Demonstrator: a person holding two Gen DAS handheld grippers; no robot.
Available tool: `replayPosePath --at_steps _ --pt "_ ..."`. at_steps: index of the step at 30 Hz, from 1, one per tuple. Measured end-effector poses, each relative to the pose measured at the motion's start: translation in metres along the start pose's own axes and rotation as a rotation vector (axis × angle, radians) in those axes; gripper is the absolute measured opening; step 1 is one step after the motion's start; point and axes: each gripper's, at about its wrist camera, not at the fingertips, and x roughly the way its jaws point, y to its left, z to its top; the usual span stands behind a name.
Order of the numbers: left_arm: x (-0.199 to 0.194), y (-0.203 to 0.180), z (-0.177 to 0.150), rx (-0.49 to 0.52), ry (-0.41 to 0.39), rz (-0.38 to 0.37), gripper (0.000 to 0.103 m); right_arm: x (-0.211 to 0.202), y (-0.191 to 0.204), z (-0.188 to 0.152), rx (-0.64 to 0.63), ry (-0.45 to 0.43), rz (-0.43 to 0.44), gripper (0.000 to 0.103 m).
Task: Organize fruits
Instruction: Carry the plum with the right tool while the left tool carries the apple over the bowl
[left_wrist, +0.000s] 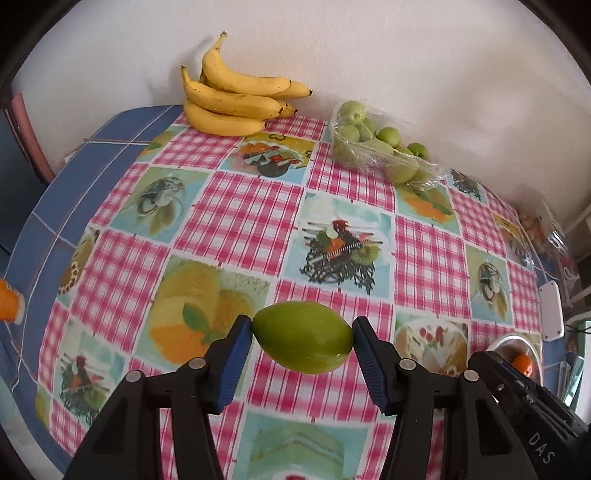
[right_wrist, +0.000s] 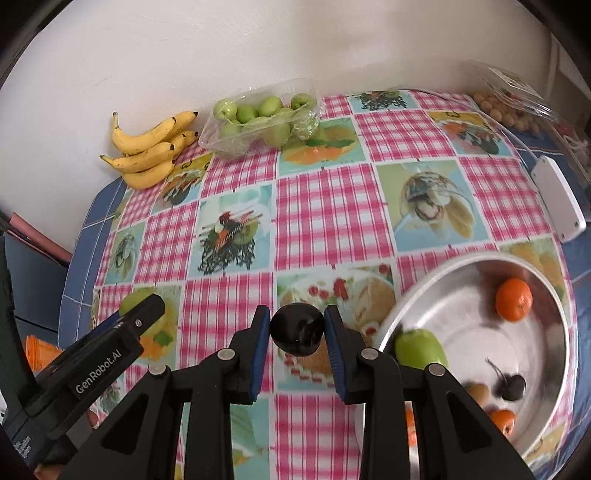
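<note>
- The left gripper's (left_wrist: 302, 341) blue-padded fingers (left_wrist: 236, 363) are clamped on the two ends of a green mango (left_wrist: 303, 341), carried clear above the counter (left_wrist: 236, 218).
- The right gripper's (right_wrist: 297, 334) fingers (right_wrist: 258, 354) stand narrow, pinching a small dark round fruit (right_wrist: 297, 334), also off the counter.
- In the right wrist view the left gripper shows at the near left with a sliver of its green fruit peeking past it.
- A metal bowl (right_wrist: 417, 284) sits at the near right. In it lie an orange (right_wrist: 514, 298), a green fruit (right_wrist: 421, 349), a dark fruit with a stem (right_wrist: 512, 386), a brownish one (right_wrist: 478, 393) and a second orange (right_wrist: 503, 421).
- At the far edge against the wall (left_wrist: 332, 48) rests a bunch of bananas (left_wrist: 236, 99). Just right of it is a clear plastic tray of small green fruits (left_wrist: 373, 144) with loose wrap.
- Far right is another clear container of small tan fruits (right_wrist: 513, 107), cut by the frame edge and hard to make out.
- A white flat device (right_wrist: 559, 197) lies at the right edge, near the bowl.
- Between the grippers and the far fruits, the chequered cloth is open.
- The right gripper's frame covers the bowl's near side.
- An orange object (left_wrist: 9, 301) at the left border is cut off; I cannot tell what it is.
</note>
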Motion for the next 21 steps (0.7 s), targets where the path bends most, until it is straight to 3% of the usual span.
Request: replayPosePath --at_steps 8,21 --pt "-0.015 -0.005 -0.032 0.004 0.002 -0.022 0.059 -0.011 -0.004 -0.036 -0.004 0.025 -0.025 0.031" --pt "-0.045 -0.002 -0.063 -0.022 -0.011 -0.083 0.059 -0.040 -0.006 -0.080 -0.041 -0.008 -0.050 0.031"
